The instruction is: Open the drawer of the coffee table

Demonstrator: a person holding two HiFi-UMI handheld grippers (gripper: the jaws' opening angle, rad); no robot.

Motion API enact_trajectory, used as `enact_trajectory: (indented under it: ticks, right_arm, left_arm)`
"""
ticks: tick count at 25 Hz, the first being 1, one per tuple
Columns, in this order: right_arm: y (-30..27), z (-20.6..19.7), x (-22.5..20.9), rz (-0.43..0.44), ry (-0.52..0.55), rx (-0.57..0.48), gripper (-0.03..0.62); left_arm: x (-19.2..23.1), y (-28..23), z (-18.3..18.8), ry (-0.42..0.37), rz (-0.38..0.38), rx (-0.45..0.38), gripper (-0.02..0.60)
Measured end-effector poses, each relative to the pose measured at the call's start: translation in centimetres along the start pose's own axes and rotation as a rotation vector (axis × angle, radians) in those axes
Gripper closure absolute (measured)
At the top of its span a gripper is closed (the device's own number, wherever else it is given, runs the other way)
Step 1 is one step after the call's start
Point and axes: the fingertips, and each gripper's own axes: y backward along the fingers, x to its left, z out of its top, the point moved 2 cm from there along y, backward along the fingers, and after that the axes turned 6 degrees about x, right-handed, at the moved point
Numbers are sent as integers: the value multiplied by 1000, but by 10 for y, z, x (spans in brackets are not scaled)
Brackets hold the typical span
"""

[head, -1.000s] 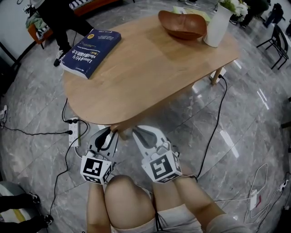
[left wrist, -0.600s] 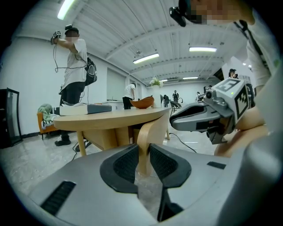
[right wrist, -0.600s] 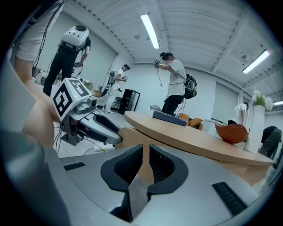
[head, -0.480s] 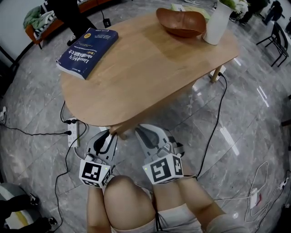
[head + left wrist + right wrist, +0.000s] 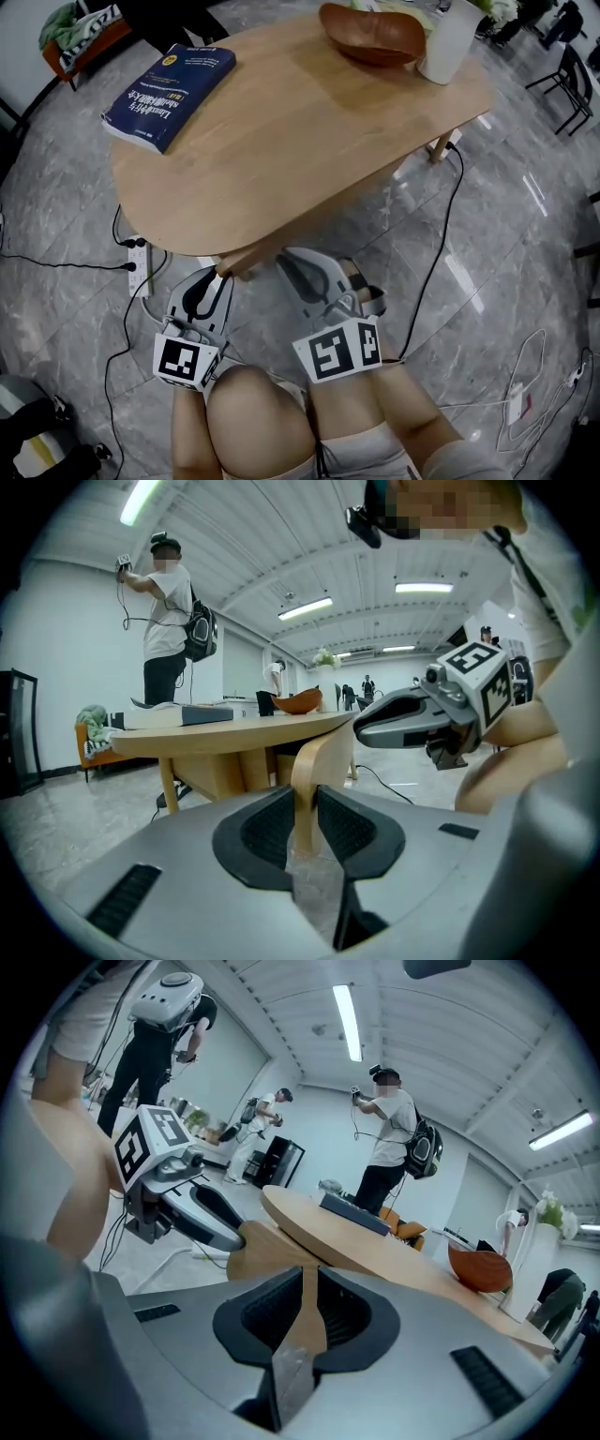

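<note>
Left gripper (image 5: pixel 218 277), lower left, clamps the drawer front (image 5: pixel 251 261), a thin curved pale-wood lip under the smooth oval tabletop (image 5: pixel 281 141). Beside it, right gripper (image 5: pixel 284 258), nearly closed, pinches it too, marker cube (image 5: pixel 339 350) rolled since earlier. Drawer seemingly barely out.

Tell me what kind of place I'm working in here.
Probably a large indoor hall used as a recording studio, dressed like a lounge: a white ribbed ceiling with strip lights, a person wearing a headset and backpack, and a light oval wooden coffee table on grey marble-look floor tiles.
</note>
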Motion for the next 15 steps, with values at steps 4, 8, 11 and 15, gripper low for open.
enact_trajectory:
  ticks: [4,8,11,15]
  right_arm:
    - [-3,-4,9,40,82,53,484]
    - [-6,-11,9,42,290,123,473]
    - [-6,-12,6,53,423,144,473]
    - [-3,-12,3,123,523,166,473]
  left_arm:
    - [-8,5,-3,1,-13,-3,500]
    - [-13,7,-3,-8,-19,6,500]
    - [-14,8,-4,7,-25,2,500]
    - [-15,7,-5,0,-21,11,502]
